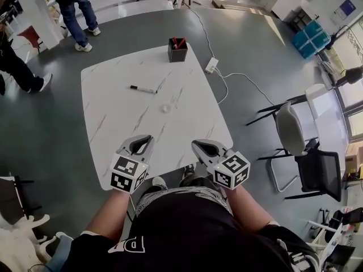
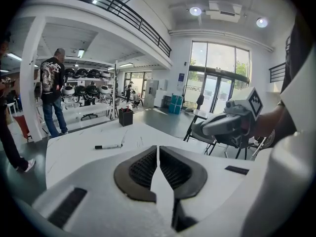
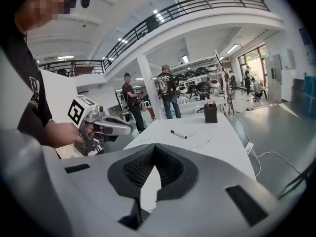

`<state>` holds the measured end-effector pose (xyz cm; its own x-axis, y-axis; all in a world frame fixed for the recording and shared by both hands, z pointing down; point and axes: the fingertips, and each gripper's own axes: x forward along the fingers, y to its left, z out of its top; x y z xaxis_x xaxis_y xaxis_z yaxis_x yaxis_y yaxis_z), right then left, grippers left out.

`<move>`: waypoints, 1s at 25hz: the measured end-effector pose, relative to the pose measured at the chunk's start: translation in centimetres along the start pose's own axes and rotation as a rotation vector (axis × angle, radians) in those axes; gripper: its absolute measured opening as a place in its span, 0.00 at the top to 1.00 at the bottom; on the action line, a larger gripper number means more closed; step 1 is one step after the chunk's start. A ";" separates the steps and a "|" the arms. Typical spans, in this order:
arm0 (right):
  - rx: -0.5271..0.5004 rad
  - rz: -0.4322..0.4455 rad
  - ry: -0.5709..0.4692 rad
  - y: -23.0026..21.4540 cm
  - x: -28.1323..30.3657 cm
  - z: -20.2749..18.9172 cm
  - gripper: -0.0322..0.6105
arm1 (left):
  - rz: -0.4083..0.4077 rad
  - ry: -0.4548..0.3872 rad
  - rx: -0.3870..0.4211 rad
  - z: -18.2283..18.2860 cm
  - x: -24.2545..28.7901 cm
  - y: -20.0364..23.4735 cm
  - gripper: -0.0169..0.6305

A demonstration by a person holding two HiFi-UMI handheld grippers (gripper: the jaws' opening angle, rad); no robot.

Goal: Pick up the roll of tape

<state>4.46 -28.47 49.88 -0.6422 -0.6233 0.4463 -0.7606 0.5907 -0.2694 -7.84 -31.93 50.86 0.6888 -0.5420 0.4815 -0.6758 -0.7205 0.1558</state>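
approach step: left tongs (image 1: 146, 140) & right tongs (image 1: 197, 144) both closed tight, empty, well short of tape roll (image 1: 166, 108) on surface (image 1: 108, 89); next: open one, reach fwd to roll

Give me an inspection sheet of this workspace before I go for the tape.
Surface: table, white with grey veins.
Job's things: tape, small clear roll, mid-table, untouched.
Clutter: marker lying flat; pen holder at far edge.
Grippers: left gripper and right gripper both shut, empty, at near edge.
Cables: power strip by far corner; cable trails over floor.
Surroundings: chairs at right; people beyond table.
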 end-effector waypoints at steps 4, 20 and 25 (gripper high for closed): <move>0.007 0.038 0.015 -1.4 0.9 0.0 0.95 | 0.025 0.015 -0.006 0.1 1.4 0.2 0.94; 0.022 0.127 0.063 -8.6 3.3 1.4 0.95 | 0.106 0.132 -0.029 0.4 10.3 3.3 0.93; 0.044 0.125 0.067 -10.6 3.4 1.1 0.95 | 0.116 0.164 -0.023 0.5 13.4 4.4 0.85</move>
<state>10.30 -37.42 53.28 -0.7256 -0.5099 0.4620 -0.6793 0.6380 -0.3627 -1.39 -42.56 57.58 0.5553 -0.5419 0.6309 -0.7552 -0.6463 0.1096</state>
